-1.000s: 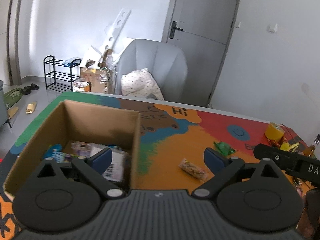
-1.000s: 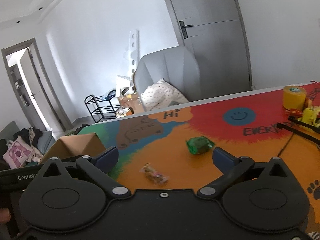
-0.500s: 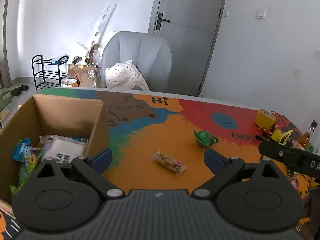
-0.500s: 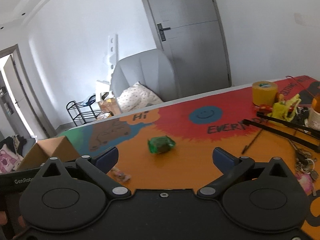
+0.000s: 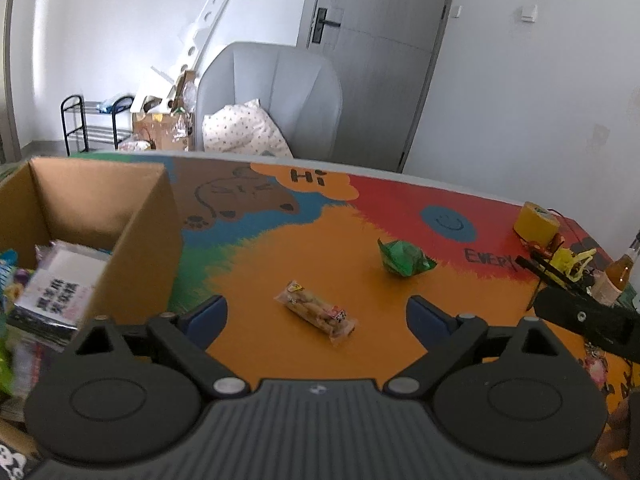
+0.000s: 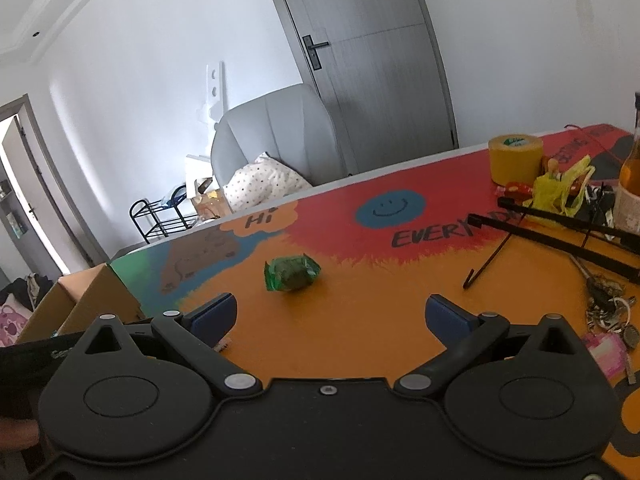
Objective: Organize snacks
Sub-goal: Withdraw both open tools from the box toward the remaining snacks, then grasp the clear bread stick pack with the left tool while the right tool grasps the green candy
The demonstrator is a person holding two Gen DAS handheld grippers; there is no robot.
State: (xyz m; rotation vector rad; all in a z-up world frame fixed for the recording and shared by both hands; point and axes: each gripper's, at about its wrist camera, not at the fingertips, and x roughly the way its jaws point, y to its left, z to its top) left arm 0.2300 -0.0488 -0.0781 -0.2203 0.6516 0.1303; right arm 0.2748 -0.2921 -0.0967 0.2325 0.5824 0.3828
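While both grippers, left point(image 5: 316, 314) and right point(image 6: 331, 316), were held spread apart and empty, two snacks were recorded on the table point(image 5: 280, 248). A tan wrapped bar point(image 5: 316, 313) was logged near; a green packet point(image 5: 404, 258) farther right.

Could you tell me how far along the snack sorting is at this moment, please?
Partly done: several packets already lie in the cardboard box. Nothing is in hand: the left gripper and right gripper are both open and empty. Two items remain loose on the table: the clear-wrapped snack bar, lying between the left gripper's fingers, and the green packet, ahead of the right gripper.
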